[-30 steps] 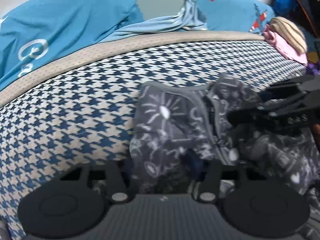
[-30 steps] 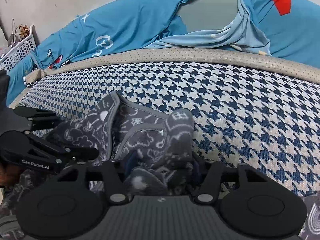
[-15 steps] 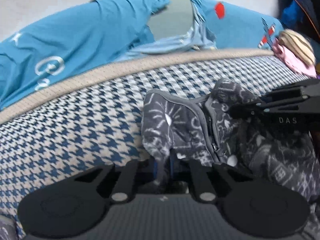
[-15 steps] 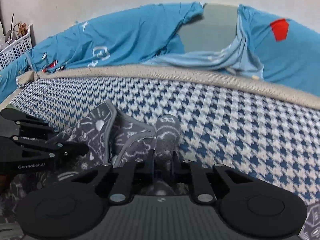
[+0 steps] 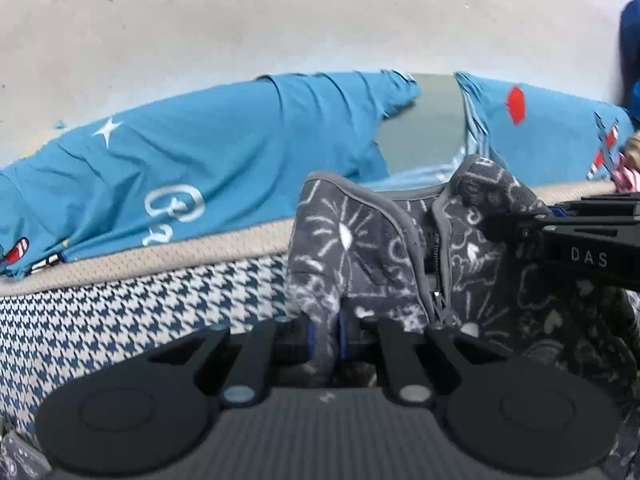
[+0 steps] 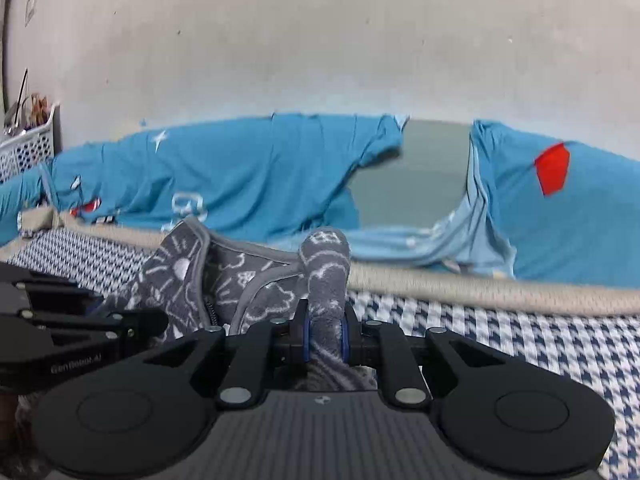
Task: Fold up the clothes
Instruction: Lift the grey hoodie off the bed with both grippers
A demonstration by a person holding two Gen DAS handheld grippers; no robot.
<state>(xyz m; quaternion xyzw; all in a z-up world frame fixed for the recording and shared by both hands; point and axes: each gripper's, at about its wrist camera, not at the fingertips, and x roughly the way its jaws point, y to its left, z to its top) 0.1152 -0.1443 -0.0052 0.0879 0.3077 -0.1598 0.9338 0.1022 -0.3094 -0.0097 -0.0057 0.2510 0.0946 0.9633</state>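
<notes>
A dark grey fleece zip garment [image 5: 360,248] with white doodle print hangs lifted above the blue-and-white houndstooth bed cover [image 5: 140,300]. My left gripper [image 5: 324,340] is shut on a fold of its left shoulder. In the right wrist view the same garment [image 6: 248,280] rises in front, and my right gripper [image 6: 325,338] is shut on a rolled bunch of its fabric. Each gripper shows in the other's view: the right one [image 5: 560,236] at the right edge, the left one [image 6: 80,328] at the left edge. The garment's lower part is hidden behind the gripper bodies.
A bright blue printed sheet [image 6: 240,176] lies rumpled along the back against a pale wall [image 6: 320,48]. A beige mattress border [image 6: 480,288] runs between sheet and cover. A white perforated basket [image 6: 28,148] stands far left. Pink and tan clothes [image 5: 630,160] sit at far right.
Both grippers went from open around the fleece to shut on it, then rose and tilted up, lifting the collar end off the cover. The wall now fills the upper views.
</notes>
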